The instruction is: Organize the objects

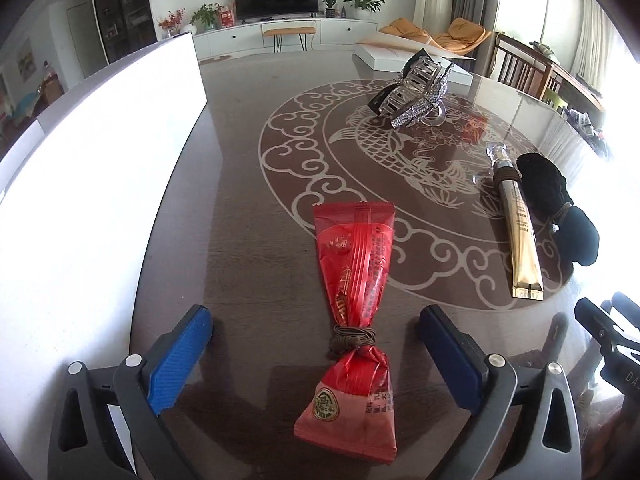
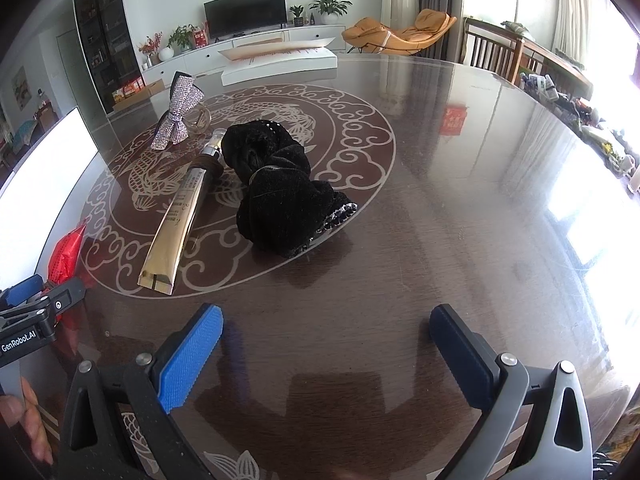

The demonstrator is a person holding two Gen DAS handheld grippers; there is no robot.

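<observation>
The red snack packet (image 1: 352,320), cinched with a brown hair tie (image 1: 352,342), is lying on the desk (image 1: 240,200) between the left gripper (image 1: 316,354) jaws — spread wide, touching nothing — its long axis running straight away from them. The right gripper (image 2: 328,356), also gaping and empty, is hovering farther off, nearer the gold tube (image 2: 180,216) and black scrunchie (image 2: 276,192).

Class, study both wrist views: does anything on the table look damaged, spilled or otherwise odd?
Nothing is spilled or broken. One oddity: the red snack packet lying between the open left gripper fingers has a brown elastic band wound tightly round it, pinching it into a waist.
</observation>
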